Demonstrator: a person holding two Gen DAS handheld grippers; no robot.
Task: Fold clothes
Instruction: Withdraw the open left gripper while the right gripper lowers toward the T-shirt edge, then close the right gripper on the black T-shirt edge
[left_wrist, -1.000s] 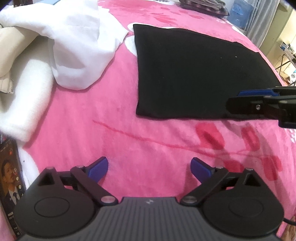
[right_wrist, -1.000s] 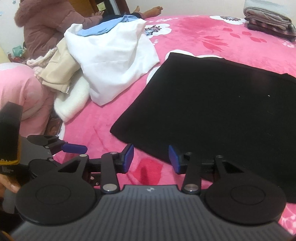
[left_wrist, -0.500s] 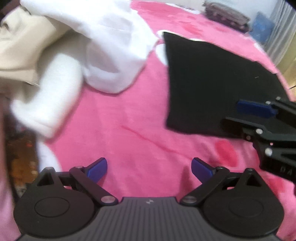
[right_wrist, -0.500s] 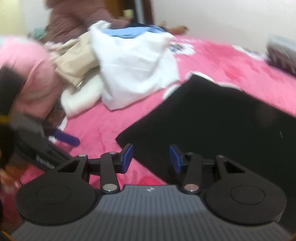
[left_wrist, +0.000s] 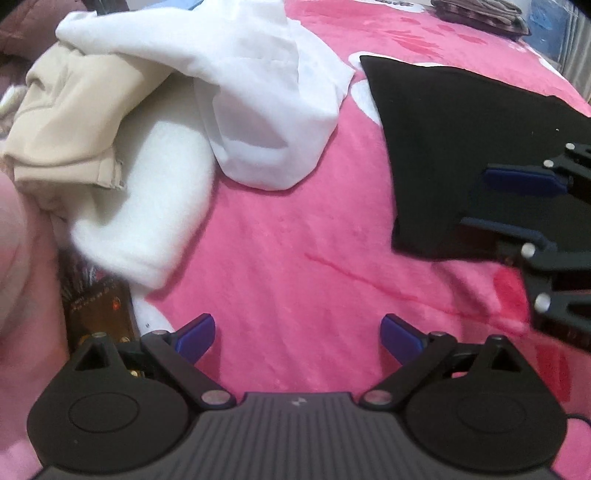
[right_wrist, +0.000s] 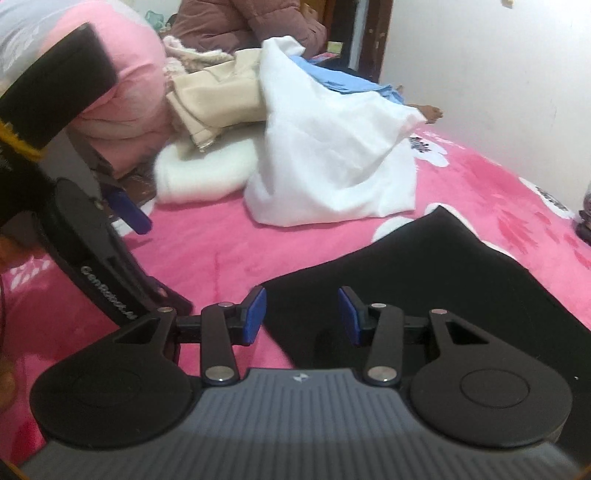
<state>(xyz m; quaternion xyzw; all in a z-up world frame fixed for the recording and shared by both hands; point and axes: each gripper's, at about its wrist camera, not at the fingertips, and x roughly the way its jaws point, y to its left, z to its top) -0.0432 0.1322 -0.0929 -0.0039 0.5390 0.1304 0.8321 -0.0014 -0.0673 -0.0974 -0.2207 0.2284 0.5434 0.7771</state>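
A folded black garment (left_wrist: 458, 147) lies flat on the pink blanket (left_wrist: 295, 258). In the right wrist view its near corner (right_wrist: 424, 280) sits right under my right gripper (right_wrist: 301, 315), whose blue pads stand apart with nothing pinched between them. My left gripper (left_wrist: 297, 338) hovers wide open over bare blanket, left of the black garment. A loose white garment (left_wrist: 258, 96) is heaped further back, beside a beige one (left_wrist: 70, 118) and a fluffy white piece (left_wrist: 147, 206). The right gripper (left_wrist: 517, 206) also shows at the right edge of the left wrist view.
A light blue cloth (right_wrist: 343, 81) tops the pile. A person in a brown jacket (right_wrist: 251, 22) sits behind it, a bare foot (right_wrist: 430, 112) showing. Pink padded clothing (right_wrist: 122, 92) is at left. Folded dark items (left_wrist: 480, 14) rest at the far edge.
My right gripper has rolled and moved in over the black garment's near corner. My left gripper's view has swung left toward the clothes pile. Both jaws keep their width.
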